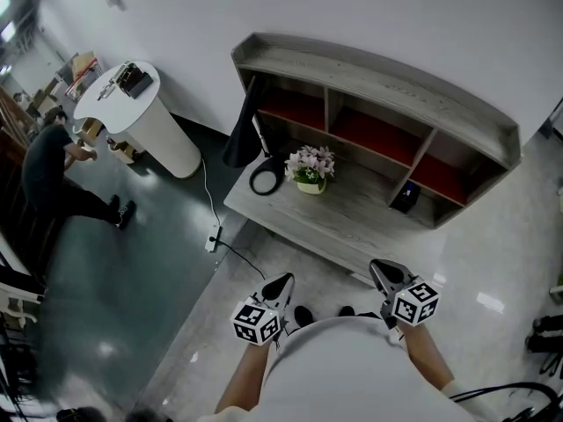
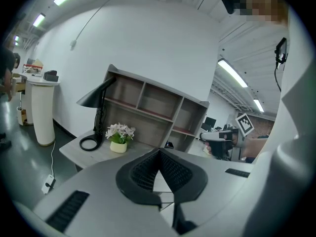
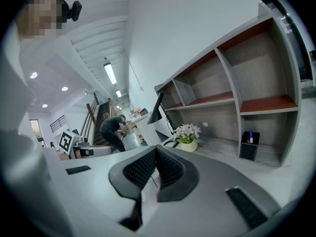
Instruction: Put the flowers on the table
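At the front edge of the counter (image 1: 352,222), standing, both tools held low and close to my body. Left gripper (image 1: 281,281): jaws pressed together, nothing between them. Right gripper (image 1: 383,271): likewise closed and empty. Both point a little downward toward the counter and sit well apart from everything on it. I read this as a neutral carry posture, jaws shut so nothing catches, not a reach. The flowers (image 1: 310,163) stand upright in a small pale pot (image 1: 310,186) on the counter's left half, just beside the ring base of the black lamp (image 1: 240,139) and in front of the shelf unit (image 1: 378,82). Placement note: the pot is out on open counter, not tucked into a compartment, so it can be approached from the front without clearing the shelf boards. The lamp base on its left is the only close neighbour. A black pen holder (image 1: 405,197) sits far to the right under the end compartment, out of the way. A white round stand (image 1: 154,126) is off to the left across the floor, with another person (image 1: 53,170) bent beside it. Judgement: the flowers already rest on a table-like surface, so either nothing has started or the placing is finished. I cannot tell which surface the task means. If a pick-up is required, the pot body looks the sounder grip than the blooms.
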Demonstrator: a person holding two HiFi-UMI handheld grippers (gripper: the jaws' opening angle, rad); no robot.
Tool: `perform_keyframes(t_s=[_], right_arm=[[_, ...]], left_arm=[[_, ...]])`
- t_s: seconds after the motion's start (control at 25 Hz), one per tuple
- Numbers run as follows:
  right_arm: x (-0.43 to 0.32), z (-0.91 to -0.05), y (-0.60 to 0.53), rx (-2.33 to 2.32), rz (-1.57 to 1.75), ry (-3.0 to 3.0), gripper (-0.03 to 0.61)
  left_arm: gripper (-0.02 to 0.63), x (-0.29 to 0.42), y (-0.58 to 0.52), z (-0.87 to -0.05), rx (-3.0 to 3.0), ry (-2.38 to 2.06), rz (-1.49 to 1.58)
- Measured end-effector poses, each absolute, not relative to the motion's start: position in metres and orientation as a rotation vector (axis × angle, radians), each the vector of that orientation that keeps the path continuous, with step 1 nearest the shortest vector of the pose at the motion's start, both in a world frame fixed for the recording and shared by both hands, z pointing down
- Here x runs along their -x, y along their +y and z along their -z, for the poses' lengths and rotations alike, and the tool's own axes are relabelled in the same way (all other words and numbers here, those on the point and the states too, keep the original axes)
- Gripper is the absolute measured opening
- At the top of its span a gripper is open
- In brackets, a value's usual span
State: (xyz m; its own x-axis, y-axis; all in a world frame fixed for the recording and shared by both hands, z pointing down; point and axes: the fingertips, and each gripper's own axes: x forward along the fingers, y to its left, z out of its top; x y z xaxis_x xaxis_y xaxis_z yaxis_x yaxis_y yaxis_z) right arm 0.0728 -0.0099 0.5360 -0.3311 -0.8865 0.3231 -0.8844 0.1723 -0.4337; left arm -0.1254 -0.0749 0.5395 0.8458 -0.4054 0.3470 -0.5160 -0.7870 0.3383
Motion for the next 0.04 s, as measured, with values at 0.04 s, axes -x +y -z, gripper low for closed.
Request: perform_keyframes(t_s=[0.04], right_arm=[[-0.0735,-0.5362,-0.0101,1.815,0.884,2.401,0.017]], left_arm=[[0.011,0.1253,-0.0746,-0.5401,-2.596,-0.682,-0.358]])
